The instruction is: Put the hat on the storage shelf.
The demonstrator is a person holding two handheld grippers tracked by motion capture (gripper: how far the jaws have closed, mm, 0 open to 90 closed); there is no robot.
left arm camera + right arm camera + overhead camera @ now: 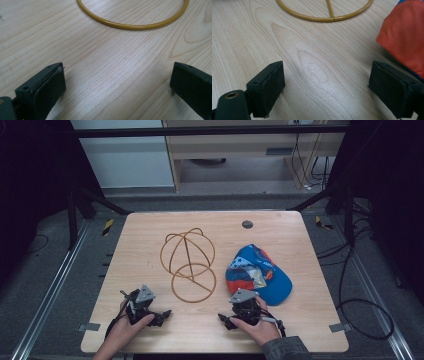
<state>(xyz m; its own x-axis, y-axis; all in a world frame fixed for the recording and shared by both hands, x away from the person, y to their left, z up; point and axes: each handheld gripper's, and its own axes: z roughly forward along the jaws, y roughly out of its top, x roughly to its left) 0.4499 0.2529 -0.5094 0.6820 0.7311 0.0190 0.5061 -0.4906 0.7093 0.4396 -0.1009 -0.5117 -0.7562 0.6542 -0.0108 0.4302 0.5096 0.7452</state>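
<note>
A gold wire hat stand [188, 265], a dome of hoops on a round base ring, stands at the middle of the wooden table [150, 235]. A blue, orange and patterned cap [257, 276] lies just right of it. My left gripper [149, 306] rests low near the front edge, left of the stand. Its jaws stand wide apart over bare wood [117, 82], with the base ring [135, 25] ahead. My right gripper [241, 309] sits in front of the cap, open and holding nothing [327, 85]. Ahead of it lie the ring [324, 17] and the cap's orange panel [404, 35].
A small dark round grommet [247, 224] sits near the table's far edge. Cables [365, 315] loop on the floor to the right. Metal rails [50, 290] run along both sides of the table. Bare wood lies between the two grippers.
</note>
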